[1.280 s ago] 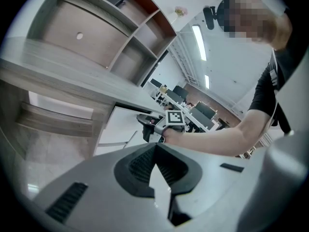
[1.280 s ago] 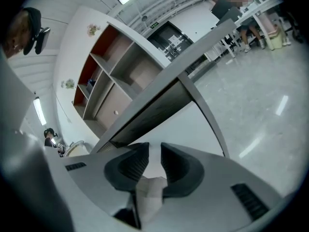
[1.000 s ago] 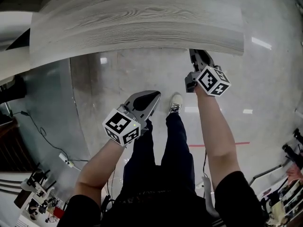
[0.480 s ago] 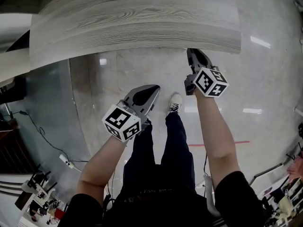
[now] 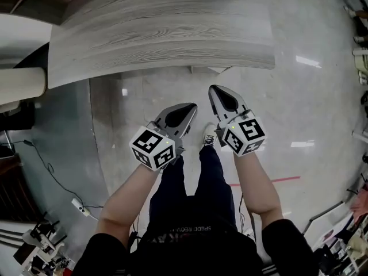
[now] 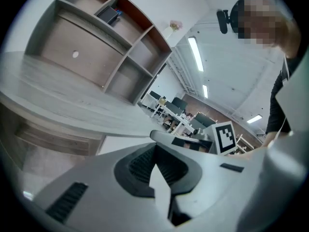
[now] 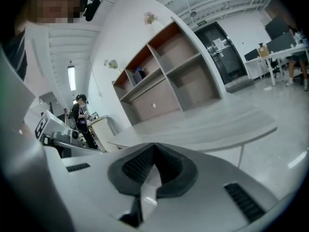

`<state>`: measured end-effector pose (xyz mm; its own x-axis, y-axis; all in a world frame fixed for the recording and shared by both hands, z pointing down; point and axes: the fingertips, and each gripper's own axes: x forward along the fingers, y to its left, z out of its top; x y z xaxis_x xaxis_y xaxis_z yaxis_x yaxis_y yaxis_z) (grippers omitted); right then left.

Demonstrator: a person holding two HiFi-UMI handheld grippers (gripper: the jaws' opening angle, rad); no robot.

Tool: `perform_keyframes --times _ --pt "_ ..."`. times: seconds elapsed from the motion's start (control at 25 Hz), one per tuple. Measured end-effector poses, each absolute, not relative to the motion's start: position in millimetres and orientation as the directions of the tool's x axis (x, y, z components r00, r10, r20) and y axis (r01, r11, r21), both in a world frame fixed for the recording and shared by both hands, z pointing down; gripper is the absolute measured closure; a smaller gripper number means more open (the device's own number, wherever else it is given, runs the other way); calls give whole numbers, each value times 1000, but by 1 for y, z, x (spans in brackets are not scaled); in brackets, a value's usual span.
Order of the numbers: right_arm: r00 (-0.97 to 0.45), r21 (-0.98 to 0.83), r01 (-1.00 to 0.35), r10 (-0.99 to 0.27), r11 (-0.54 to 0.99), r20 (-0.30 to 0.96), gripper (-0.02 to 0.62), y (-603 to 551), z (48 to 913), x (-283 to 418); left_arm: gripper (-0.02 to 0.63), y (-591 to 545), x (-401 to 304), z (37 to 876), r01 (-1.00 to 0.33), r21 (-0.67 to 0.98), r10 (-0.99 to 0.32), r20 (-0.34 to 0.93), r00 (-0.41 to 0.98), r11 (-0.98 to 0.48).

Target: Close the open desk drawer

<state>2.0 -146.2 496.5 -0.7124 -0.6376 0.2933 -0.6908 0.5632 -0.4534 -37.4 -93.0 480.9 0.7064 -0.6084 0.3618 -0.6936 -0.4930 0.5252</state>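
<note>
Apparently done: no open drawer showing at desk (image 5: pixel 161 33); left gripper (image 5: pixel 190 108) & right gripper (image 5: pixel 216 91) hovering clear, jaws together, empty, right's just been closing.

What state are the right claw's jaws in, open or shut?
Shut. The right gripper has just been closing; its jaws meet with nothing between them.

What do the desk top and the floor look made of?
Desk top: probably wood-grain laminate, pale grey and matte; long streaked grain, no glare. Floor: polished stone or tile, glossy; it mirrors the ceiling lights and shows faint marbling.
</note>
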Motion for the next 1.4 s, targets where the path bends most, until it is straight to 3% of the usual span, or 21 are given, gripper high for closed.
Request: perform_keyframes --times 0.8,1.4 --pt "-729 -301 -682 -654 667 202 575 -59 330 -30 598 -38 -42 345 -537 387 -484 233 844 -750" --pt "-740 -269 -671 -641 691 202 577 -34 325 -44 598 -19 -59 341 -564 340 -511 239 826 -753"
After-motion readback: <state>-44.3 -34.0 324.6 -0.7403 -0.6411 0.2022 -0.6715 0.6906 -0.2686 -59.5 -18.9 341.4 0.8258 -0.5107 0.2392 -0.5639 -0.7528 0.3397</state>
